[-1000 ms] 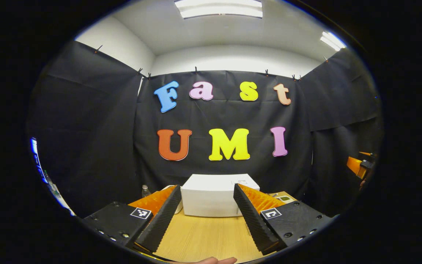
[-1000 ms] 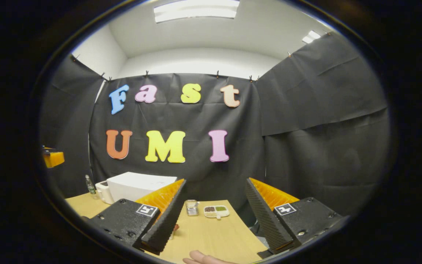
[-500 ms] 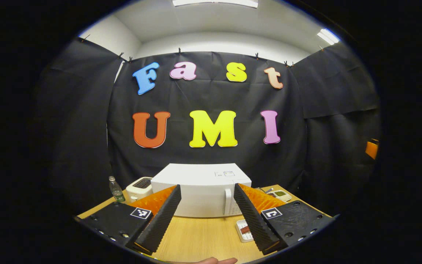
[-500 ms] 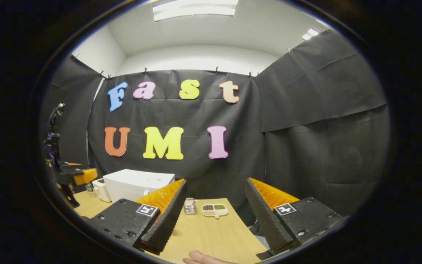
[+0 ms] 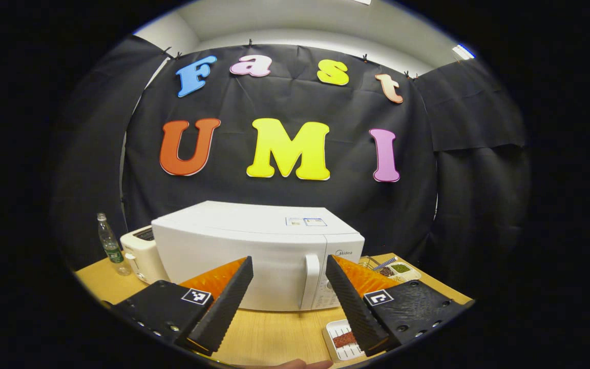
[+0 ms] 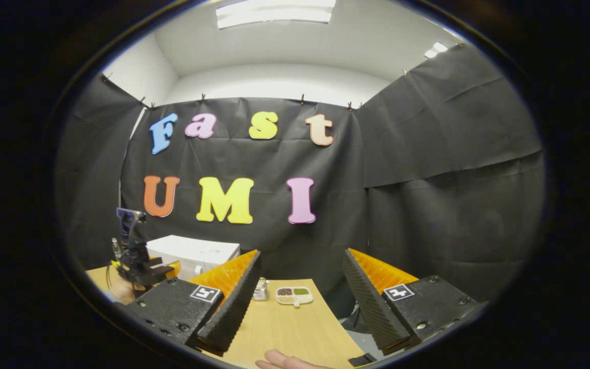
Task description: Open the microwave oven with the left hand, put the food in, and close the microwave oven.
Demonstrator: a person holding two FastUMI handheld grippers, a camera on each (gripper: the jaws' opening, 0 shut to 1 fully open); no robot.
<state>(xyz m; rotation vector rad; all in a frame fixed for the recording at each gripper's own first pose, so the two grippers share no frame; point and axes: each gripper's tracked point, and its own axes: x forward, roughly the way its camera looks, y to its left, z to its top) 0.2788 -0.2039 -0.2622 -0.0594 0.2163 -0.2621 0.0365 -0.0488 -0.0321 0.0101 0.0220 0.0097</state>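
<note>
White microwave (image 5: 254, 256) shut; food tray (image 5: 343, 341) (front-right).

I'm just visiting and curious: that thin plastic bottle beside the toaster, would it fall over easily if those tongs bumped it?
Probably yes. The bottle is tall and narrow and stands upright on a small base, so a sideways knock would likely tip it. It looks like thin clear plastic, so it is probably light and may dent when squeezed. Once down, its round body could roll across the smooth table.
</note>
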